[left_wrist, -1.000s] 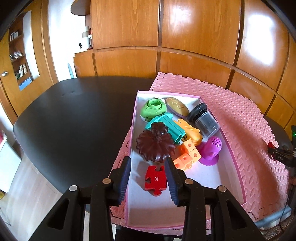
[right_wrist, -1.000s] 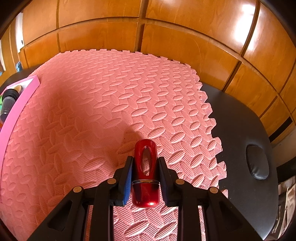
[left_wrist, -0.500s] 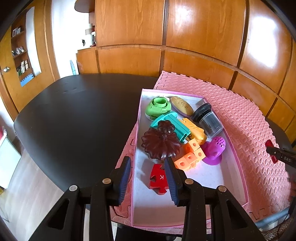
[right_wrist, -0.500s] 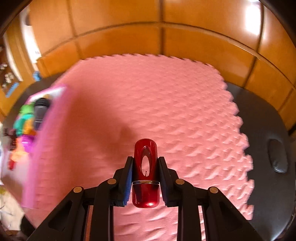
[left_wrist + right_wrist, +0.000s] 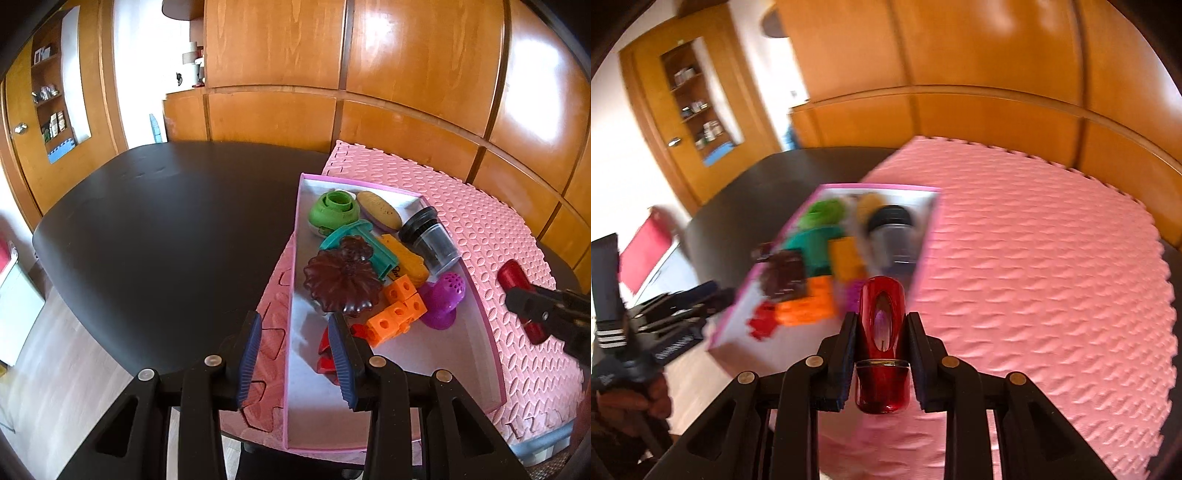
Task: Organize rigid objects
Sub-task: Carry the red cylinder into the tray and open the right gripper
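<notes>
Swung across from the bare pink mat (image 5: pixel 1052 258) toward the pink tray (image 5: pixel 925 243), right tool (image 5: pixel 881 332) clamped on one red bottle (image 5: pixel 881 325), now just short of its rim. Drop-in looks next. Left tool (image 5: pixel 293 354) part open, empty, straddling the tray's near wall. Roughly nine toys inside; one mat, one dark surface (image 5: pixel 166 229).

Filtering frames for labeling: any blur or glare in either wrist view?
Right wrist: heavy motion blur on the tray and toys; the red object between the fingers stays sharp. Left wrist: sharp, tray contents legible; window glare on the wood panels; fisheye bends the panel lines.
</notes>
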